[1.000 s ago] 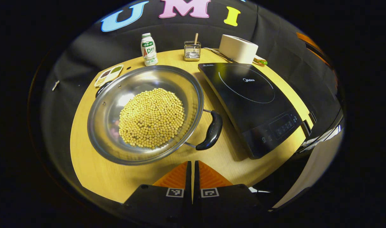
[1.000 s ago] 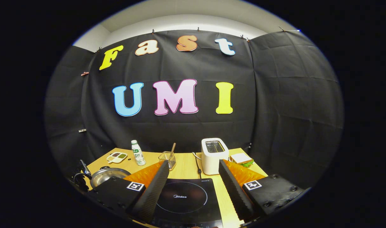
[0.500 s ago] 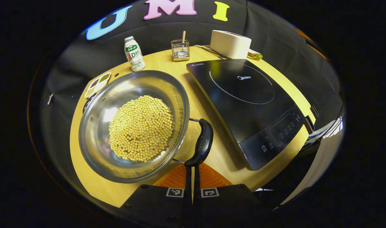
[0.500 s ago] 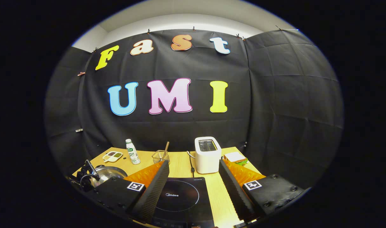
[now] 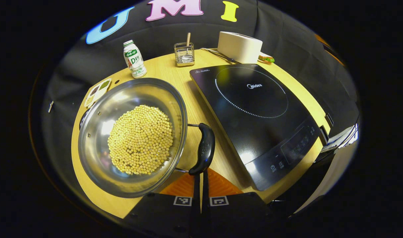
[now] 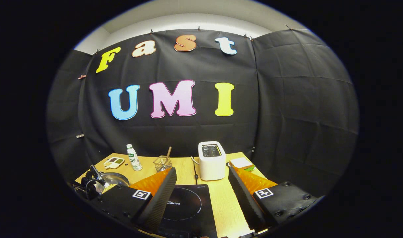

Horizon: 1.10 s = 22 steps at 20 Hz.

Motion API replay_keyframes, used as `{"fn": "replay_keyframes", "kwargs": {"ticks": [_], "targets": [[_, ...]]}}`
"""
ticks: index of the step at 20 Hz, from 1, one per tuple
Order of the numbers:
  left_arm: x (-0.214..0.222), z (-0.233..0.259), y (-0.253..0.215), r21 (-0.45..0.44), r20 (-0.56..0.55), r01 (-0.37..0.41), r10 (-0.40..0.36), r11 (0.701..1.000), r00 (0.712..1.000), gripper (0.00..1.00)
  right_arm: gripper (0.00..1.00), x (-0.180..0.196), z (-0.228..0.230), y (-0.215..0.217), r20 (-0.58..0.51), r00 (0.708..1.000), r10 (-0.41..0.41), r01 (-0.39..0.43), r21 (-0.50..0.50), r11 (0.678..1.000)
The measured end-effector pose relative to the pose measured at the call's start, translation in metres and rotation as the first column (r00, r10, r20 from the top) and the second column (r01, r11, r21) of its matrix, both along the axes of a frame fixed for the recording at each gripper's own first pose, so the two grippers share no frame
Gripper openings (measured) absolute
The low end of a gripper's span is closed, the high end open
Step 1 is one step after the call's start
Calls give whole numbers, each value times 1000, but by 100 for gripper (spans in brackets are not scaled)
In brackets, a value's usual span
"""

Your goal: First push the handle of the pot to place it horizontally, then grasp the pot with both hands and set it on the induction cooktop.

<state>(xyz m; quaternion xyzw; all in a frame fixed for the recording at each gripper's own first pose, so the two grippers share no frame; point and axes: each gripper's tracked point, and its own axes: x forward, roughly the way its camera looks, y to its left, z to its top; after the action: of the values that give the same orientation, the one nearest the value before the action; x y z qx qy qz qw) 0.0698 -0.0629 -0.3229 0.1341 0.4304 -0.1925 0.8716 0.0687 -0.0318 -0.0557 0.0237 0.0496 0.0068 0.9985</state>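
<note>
Steel pot point(image 5: 95, 132) full of pale beans point(image 5: 140, 138) sits on your bench point(image 5: 208, 109) at 9 o'clock in the left gripper view, its rim close to the bench's near edge at 7 o'clock. Its black handle point(image 5: 204, 148) stands out on two wires at 6 o'clock, lying between pot and cooktop point(image 5: 254, 109), with a bare strip of wood on either side of it. Your left gripper point(image 5: 201, 177) has its fingers pressed together, tips right at the handle's near end; whether they touch it you cannot tell. The cooktop's near corner reaches the bench edge at 4 o'clock. Behind, at 12 o'clock, stand a bottle point(image 5: 133, 59), a wire holder point(image 5: 184, 54) and a toaster point(image 5: 239, 47).

In the right gripper view, your right gripper point(image 6: 201, 185) is spread wide above the cooktop point(image 6: 185, 206), pinching nothing, with the pot point(image 6: 114, 179) at 8 o'clock.
</note>
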Motion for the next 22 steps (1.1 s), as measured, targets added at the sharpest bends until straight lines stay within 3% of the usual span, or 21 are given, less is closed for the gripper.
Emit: {"fn": "replay_keyframes", "kwargs": {"ticks": [12,22], "targets": [[55,10,-34,-16,44,-21,21,1000,999,5,98,11,-14,-25,-39,999,-11,12,2,1000],[90,17,-43,-27,61,-134,135,991,989,5,98,33,-40,-29,-122,991,60,-55,40,998]]}}
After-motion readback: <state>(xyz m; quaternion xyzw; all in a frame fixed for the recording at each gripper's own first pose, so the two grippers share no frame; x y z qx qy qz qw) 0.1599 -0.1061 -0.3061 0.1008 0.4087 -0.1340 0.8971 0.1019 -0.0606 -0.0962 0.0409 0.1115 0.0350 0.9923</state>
